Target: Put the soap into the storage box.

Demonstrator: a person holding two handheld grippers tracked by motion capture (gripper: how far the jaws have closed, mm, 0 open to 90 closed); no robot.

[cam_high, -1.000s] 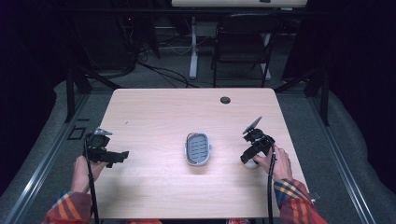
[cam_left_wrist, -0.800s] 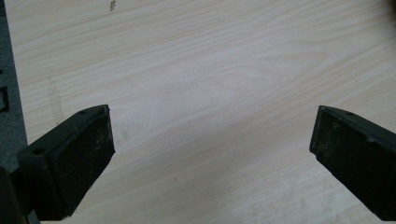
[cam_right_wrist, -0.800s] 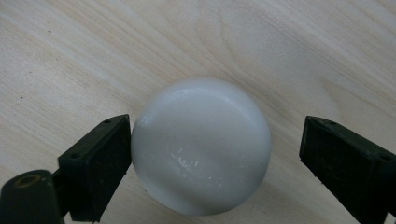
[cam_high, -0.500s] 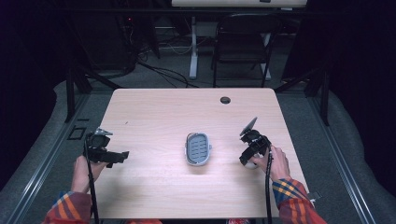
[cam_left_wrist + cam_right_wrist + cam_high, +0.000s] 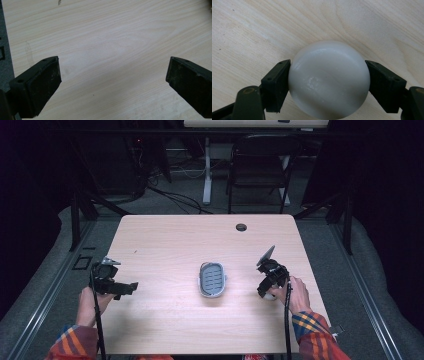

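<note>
Fingers of right gripper (image 5: 265, 291) barely separable in high view; white soap (image 5: 270, 295) mostly hidden beneath them, near right edge of table (image 5: 165, 240). One grey slotted soap dish (image 5: 212, 279) at table centre, long axis running away from person. Left gripper (image 5: 131, 286) near left edge, pointing toward dish.

Left gripper view: two fingers (image 5: 37, 85) spread wide, bare table between, tips cut off by frame.

Right gripper view: fingers (image 5: 275, 83) have just been closing, now clamp one round soap (image 5: 329, 78) at both sides; bottom edge cropped, no clear long axis.
</note>
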